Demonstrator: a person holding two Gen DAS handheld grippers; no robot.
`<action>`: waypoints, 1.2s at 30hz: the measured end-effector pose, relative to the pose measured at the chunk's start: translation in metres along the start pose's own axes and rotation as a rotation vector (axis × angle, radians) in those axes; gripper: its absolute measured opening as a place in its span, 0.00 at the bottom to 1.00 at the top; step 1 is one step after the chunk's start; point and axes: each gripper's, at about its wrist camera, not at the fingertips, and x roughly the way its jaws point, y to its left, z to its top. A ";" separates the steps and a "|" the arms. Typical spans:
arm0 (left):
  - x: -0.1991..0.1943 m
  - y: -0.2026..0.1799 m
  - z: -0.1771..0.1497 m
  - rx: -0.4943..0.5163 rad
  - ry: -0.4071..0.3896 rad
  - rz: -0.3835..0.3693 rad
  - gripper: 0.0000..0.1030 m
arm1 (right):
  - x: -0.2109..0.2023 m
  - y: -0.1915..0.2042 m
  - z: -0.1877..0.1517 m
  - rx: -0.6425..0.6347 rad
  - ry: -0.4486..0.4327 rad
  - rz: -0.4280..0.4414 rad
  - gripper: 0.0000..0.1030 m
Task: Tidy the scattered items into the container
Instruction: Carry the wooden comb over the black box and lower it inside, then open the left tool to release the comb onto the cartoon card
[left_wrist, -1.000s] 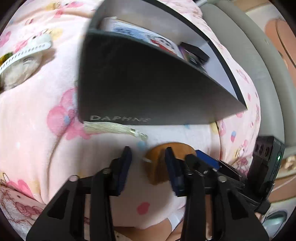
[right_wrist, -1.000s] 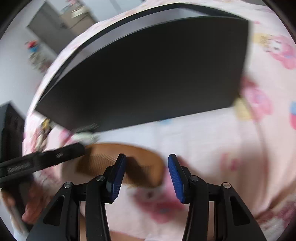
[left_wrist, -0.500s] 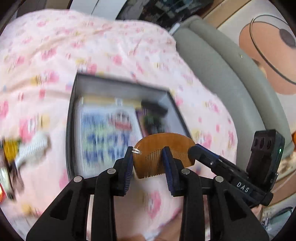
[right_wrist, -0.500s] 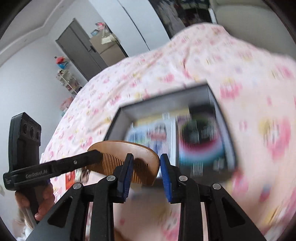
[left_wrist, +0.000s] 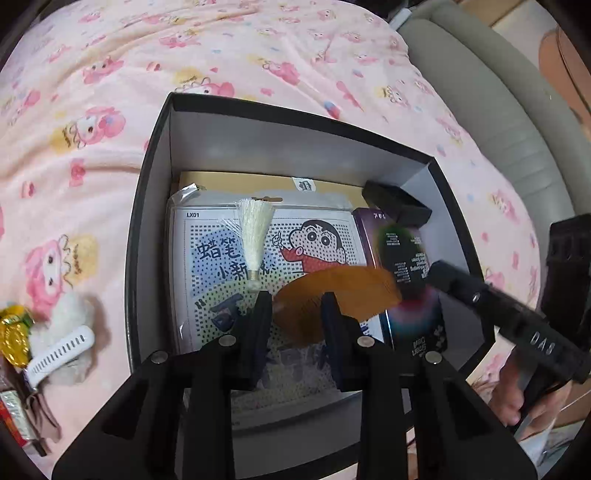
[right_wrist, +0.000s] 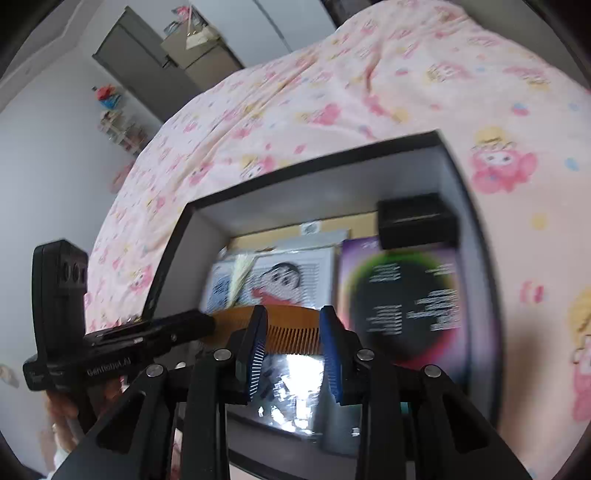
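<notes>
Comb and box fill the centre of both wrist views. The brown wooden half-moon comb (left_wrist: 332, 295) hangs above the open black cardboard box (left_wrist: 155, 177), its pale cream tassel (left_wrist: 255, 236) lying over the cartoon-printed dotted card (left_wrist: 295, 240) inside. In the left wrist view the left gripper (left_wrist: 295, 321) sits at lower centre with its jaws closed on the comb's rounded back. In the right wrist view the right gripper (right_wrist: 291, 343) also brackets the comb (right_wrist: 291, 328), blue pads on either side of the teeth; whether they actually press on it cannot be told through the blur. The box also holds a purple booklet with a dark circle (left_wrist: 406, 266) at right and a small black case (left_wrist: 397, 205) in its upper right corner. On the pink cartoon-print bedspread (left_wrist: 258, 55), at the lower left of the left wrist view, lie a white fluffy hair clip (left_wrist: 62, 347) and a gold-wrapped sweet (left_wrist: 13, 336).
</notes>
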 end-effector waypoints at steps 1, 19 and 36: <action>-0.002 -0.004 -0.001 0.016 -0.004 0.026 0.27 | -0.005 -0.001 0.000 -0.013 -0.014 -0.022 0.25; 0.057 -0.067 0.002 0.223 0.230 0.113 0.27 | -0.013 -0.008 0.000 -0.110 -0.036 -0.202 0.25; 0.036 -0.019 0.018 0.131 0.202 0.057 0.30 | 0.010 0.006 0.024 -0.127 0.011 -0.187 0.25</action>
